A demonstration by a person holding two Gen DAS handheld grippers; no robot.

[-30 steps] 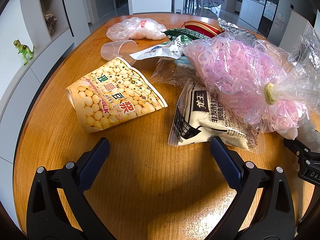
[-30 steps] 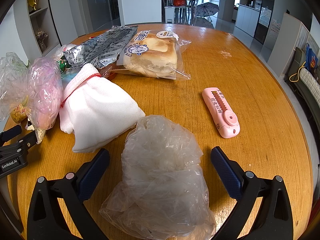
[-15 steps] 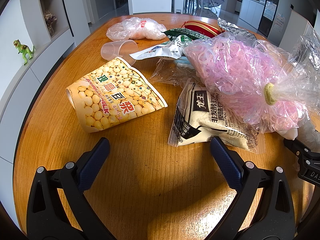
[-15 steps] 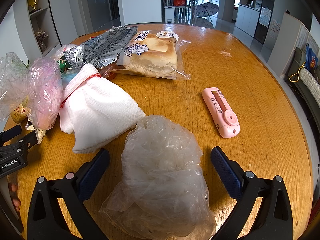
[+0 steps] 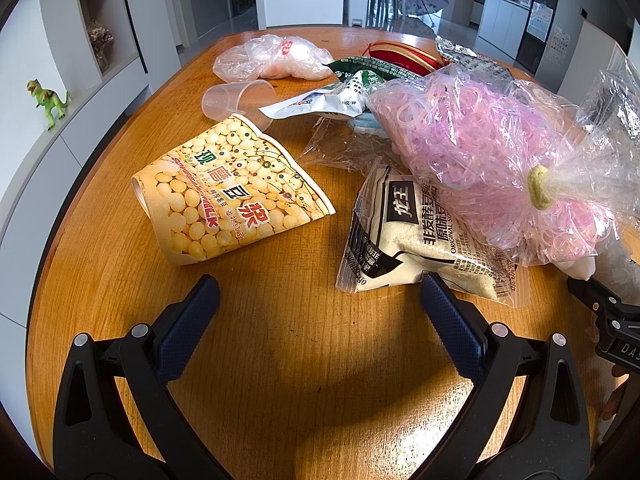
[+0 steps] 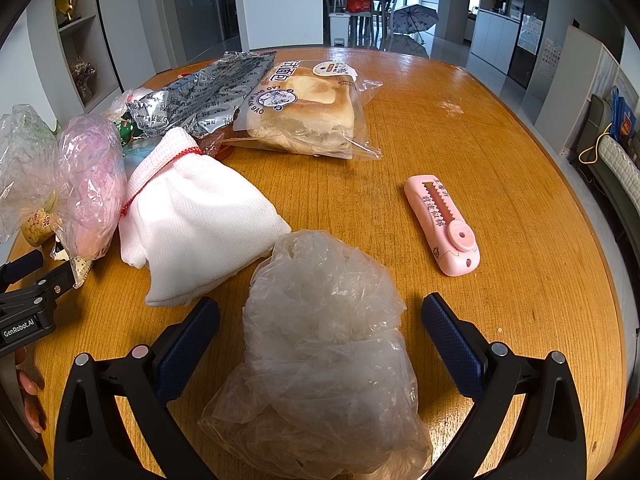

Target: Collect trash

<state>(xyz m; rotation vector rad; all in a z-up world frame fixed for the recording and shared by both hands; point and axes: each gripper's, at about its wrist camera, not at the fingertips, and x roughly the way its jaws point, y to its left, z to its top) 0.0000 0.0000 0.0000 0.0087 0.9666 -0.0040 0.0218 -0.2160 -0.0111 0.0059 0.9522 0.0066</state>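
Both tongs stand spread wide and hold nothing, their dark blue pads dimpled with fine texture on black frames. Left tongs hover over bare wood of the round orange-brown surface, its grain running in fine lines. Just ahead of their left pad lies a paper cup on its side, flattened, printed with yellow soybeans and red characters. Ahead of the right pad lies a clear soy pouch of pale powder with black lettering, its near edge close to that pad, though contact cannot be told. Resting partly on the pouch is a pink bag, crinkly clear film stuffed with thin pink loops and knotted with a yellow tie. Farther off lie a clear plastic cup on its side and a crumpled white bag. Right tongs straddle a crumpled grey bag, thin cloudy film bunched in a tall heap between the pads; neither pad visibly presses it. Ahead to the left sits a white mesh pouch, soft and woven, tied with red thread. Beyond it lie a creased silver foil wrapper and bagged bread. Ahead to the right, well apart, lies a smooth pink cutter.
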